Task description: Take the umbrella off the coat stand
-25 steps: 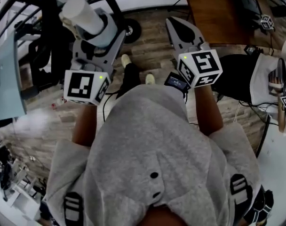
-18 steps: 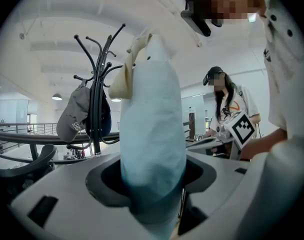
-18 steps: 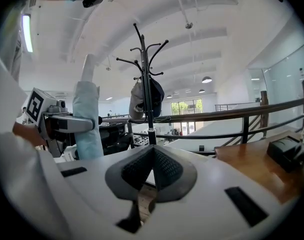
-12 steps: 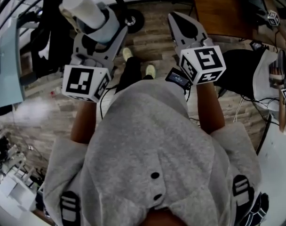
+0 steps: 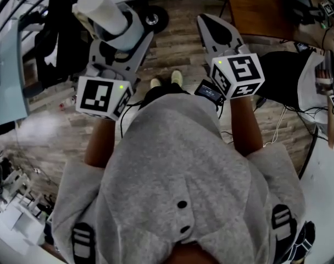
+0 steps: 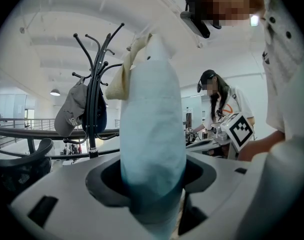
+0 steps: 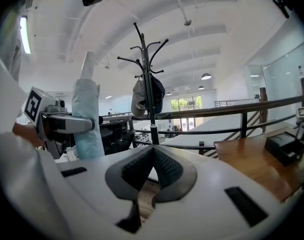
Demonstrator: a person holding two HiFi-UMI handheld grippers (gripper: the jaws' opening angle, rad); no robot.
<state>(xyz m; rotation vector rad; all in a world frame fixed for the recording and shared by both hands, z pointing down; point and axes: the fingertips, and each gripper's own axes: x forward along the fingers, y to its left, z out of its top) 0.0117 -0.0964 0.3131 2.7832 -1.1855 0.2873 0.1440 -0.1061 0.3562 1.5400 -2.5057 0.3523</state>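
From the head view, closest in was the person's grey hoodie point(image 5: 178, 164), with both forearms stretched forward over a plank floor point(image 5: 172, 48) and the toes of two pale shoes point(image 5: 167, 80) just past the hem. That view alone showed both tools together, each with its marker cube nearest the body. The left gripper point(image 6: 152, 176) was clenched on the umbrella point(image 6: 152, 114), a folded pale blue bundle that stood upright out of the fingers point(image 6: 107, 179). Its own view showed the dark pads pressed against the fabric on both sides, a detail the head view left unclear. The right gripper point(image 7: 152, 151) was empty. Its own view showed its ribbed fingers point(image 7: 169, 171) drawn together at the tips, with only a sliver of floor visible below them. At the left of the same view, the umbrella was seen side-on in the other tool. Farther off stood the coat stand point(image 7: 150, 99), well apart from the umbrella, with a grey cap point(image 6: 72, 111) and a dark bag point(image 6: 99, 114) hanging on it. The right gripper view alone showed a wooden desk point(image 7: 252, 159) and a railing point(image 7: 227, 111), and only the left gripper view showed a second person point(image 6: 219, 109) beyond.
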